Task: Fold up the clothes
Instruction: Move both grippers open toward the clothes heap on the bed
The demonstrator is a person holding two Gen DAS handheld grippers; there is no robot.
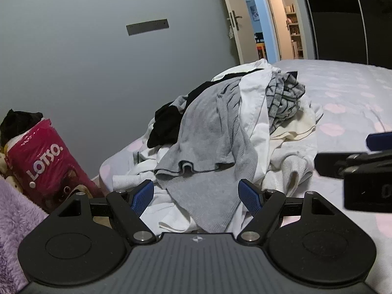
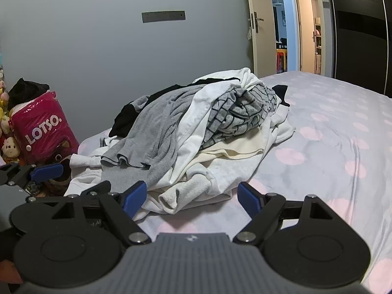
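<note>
A heap of unfolded clothes (image 1: pixel 227 127) lies on the bed: a grey ribbed top (image 1: pixel 208 142) on the near side, white garments, a grey checked piece (image 2: pixel 242 112) and a black item behind. My left gripper (image 1: pixel 198 196) is open just in front of the grey top's hem, with nothing between its blue pads. My right gripper (image 2: pixel 193 197) is also open, low over the sheet at the heap's near edge, beside a white ribbed cuff (image 2: pixel 186 191). The right gripper's body (image 1: pixel 357 171) shows at the right edge of the left wrist view.
The bed sheet (image 2: pixel 330 142) is lilac with pink dots and stretches bare to the right of the heap. A pink LOTSO bag (image 1: pixel 46 161) and plush toys (image 2: pixel 9 144) stand at the left by the grey wall. An open doorway (image 2: pixel 281 29) is behind.
</note>
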